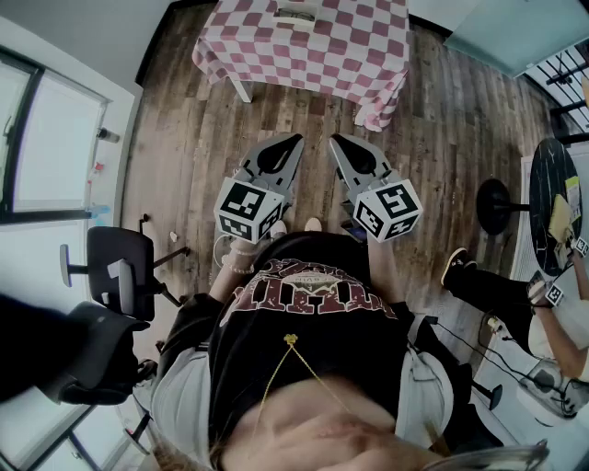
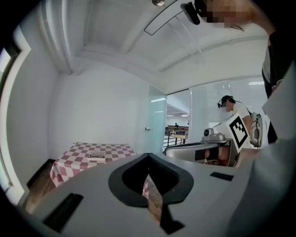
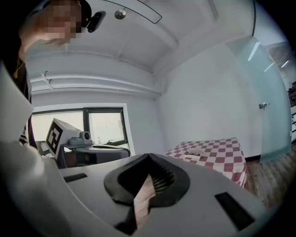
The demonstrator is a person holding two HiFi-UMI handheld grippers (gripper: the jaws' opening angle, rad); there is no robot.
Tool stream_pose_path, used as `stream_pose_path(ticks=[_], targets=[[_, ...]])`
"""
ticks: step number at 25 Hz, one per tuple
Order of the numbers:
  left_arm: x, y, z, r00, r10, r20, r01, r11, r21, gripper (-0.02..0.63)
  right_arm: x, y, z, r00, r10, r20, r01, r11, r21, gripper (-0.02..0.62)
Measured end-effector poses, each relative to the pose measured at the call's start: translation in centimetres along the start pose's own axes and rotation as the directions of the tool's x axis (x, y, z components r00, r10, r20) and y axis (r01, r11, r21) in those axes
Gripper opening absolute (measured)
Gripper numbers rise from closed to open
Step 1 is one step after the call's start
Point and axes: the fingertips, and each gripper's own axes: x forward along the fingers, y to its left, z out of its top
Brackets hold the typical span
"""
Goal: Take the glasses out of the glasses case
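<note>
Pink-and-white checked cloth covered the table (image 1: pixel 276 57), and on it lay a small pale thing that I took to be the glasses case (image 1: pixel 296 12) — too small in every view to tell whether it was open, or whether the glasses showed. The left gripper (image 1: pixel 296 140) and the right gripper (image 1: pixel 335 141) were held side by side close to the person's chest, both pointed toward the table, each with its jaws pressed together on nothing. The case lay well apart from both, straight ahead across a stretch of wooden floor (image 1: pixel 193 138), slightly nearer the left gripper's line. The step in hand looked like the approach, with the task itself not yet begun. To do it well, the person would need to step up to the table's edge, spread the jaws before reaching down, pin the case with one gripper — and lift the glasses by the frame, not the lenses.
</note>
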Motion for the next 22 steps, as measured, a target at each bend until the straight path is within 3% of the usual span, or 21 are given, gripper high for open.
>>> stream_pose_path(ticks=[14,22], targets=[[0.6,-0.7,-1.1,0.997,0.069,-0.020,-0.070,0.997,-0.016,0.000,-1.4,-2.3,-0.4,0.997,0.072,-0.005,-0.072,0.997,-0.002,0.020],[1.5,2.8,-0.9,0.993,0.114,-0.012,-0.114,0.993,-0.037,0.000,0.9,-3.2,-0.2,0.996,0.085,-0.020,-0.085,0.996,-0.006,0.020]])
